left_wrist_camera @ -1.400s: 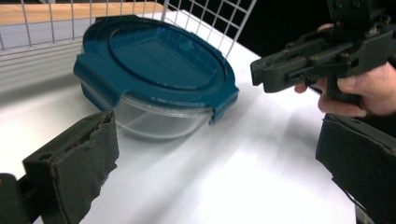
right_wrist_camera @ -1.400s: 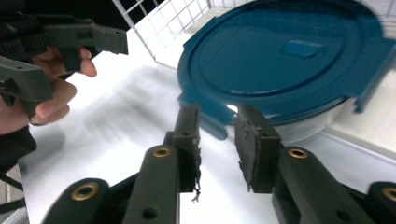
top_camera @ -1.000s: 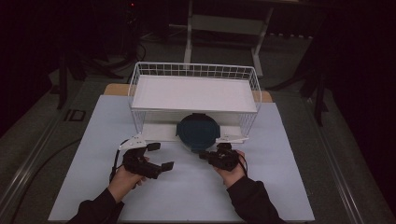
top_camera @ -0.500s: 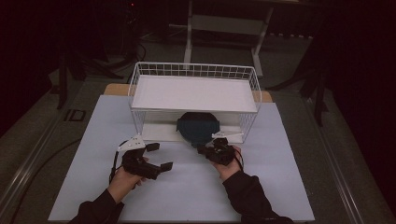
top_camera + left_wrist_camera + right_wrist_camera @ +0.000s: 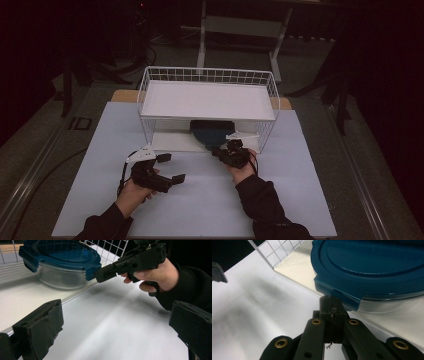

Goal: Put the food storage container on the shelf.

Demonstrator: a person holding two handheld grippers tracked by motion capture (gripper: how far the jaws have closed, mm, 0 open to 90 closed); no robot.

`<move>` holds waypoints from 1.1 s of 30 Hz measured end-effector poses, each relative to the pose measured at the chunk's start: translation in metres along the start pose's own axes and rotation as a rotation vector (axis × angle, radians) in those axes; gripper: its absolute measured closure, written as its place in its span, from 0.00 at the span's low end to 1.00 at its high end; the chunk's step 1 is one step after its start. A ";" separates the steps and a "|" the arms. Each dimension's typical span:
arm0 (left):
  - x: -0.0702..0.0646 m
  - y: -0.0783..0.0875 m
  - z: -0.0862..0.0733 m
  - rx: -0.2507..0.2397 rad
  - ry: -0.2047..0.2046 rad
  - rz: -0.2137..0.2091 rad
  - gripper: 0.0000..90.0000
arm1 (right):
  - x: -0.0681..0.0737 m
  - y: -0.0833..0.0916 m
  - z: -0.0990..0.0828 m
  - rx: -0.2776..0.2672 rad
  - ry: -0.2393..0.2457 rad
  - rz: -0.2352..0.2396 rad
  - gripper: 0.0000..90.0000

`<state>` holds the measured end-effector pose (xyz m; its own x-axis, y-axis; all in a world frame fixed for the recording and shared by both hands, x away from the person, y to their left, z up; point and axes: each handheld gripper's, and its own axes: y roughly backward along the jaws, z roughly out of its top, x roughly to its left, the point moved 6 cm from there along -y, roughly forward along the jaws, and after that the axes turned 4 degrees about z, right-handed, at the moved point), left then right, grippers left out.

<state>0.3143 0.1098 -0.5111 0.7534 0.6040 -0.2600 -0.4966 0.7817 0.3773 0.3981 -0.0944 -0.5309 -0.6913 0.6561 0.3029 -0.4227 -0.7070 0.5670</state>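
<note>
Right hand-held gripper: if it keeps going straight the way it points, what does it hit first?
The right hand-held gripper, jaws shut, points at the locking flap of the blue lid on the glass container; it looks at or near contact already.

The wire rack's shelf hides most of the blue-lidded container, seemingly.

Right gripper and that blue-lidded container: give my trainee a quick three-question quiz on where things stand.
1. True or false: the right gripper has its jaws pressed together with nothing between them.
2. Where does the container sit: A on the top shelf of the wire rack, B on the rack's lower shelf, C on the bare table?
3. Which part of the container do the right gripper's tips meet?

Key: 1 true. 2 B. 3 the latch flap at the lid's rim.
</note>
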 end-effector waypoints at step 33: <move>-0.017 0.006 0.002 -0.006 -0.046 -0.038 0.00 | 0.015 0.042 -0.017 -0.103 0.042 0.088 0.20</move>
<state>0.2999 0.1037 -0.5027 0.7909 0.5658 -0.2330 -0.4695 0.8053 0.3620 0.3598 -0.1186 -0.5153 -0.7513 0.5803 0.3143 -0.4160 -0.7862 0.4570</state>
